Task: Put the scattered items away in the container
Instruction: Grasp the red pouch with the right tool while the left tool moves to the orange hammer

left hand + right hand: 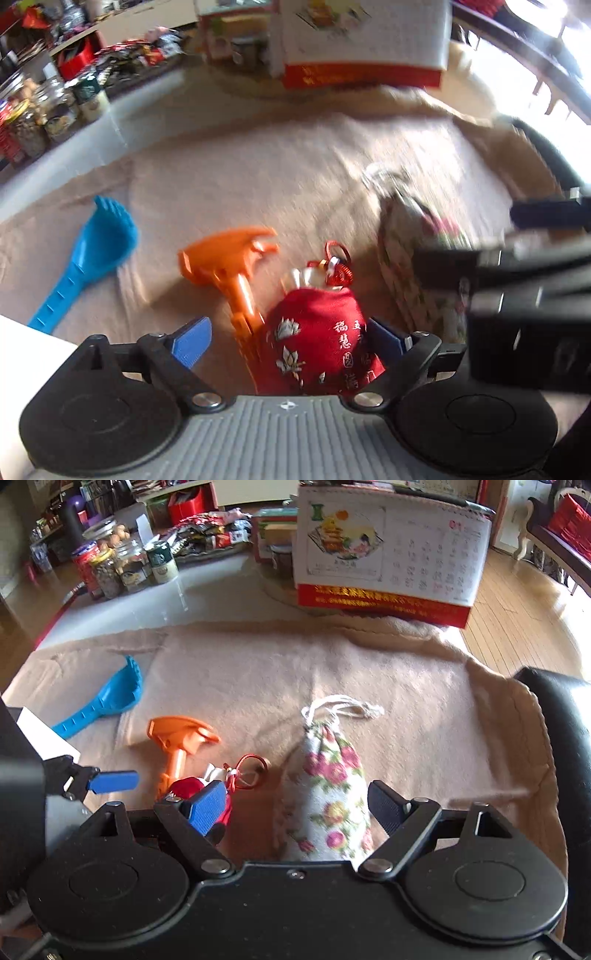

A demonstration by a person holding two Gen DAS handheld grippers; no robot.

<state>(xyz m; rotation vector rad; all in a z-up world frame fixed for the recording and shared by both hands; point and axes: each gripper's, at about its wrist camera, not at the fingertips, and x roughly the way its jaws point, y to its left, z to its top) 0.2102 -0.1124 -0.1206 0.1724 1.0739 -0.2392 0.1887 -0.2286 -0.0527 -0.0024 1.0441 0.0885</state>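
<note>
Left hand-held gripper wide, red pouch between fingers; right hand-held gripper wide, straddling floral pouch.

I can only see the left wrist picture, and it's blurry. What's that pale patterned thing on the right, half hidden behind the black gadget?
Observer: It's a white fabric drawstring pouch printed with pink roses, lying on the beige cloth.
Operator: Is the other claw squeezing it?
Observer: No. The right gripper is open, with one finger on each side of the pouch.
Operator: And the red-edged board at the back?
Observer: That's a standing desk calendar, with a food picture beside its date grid.
</note>
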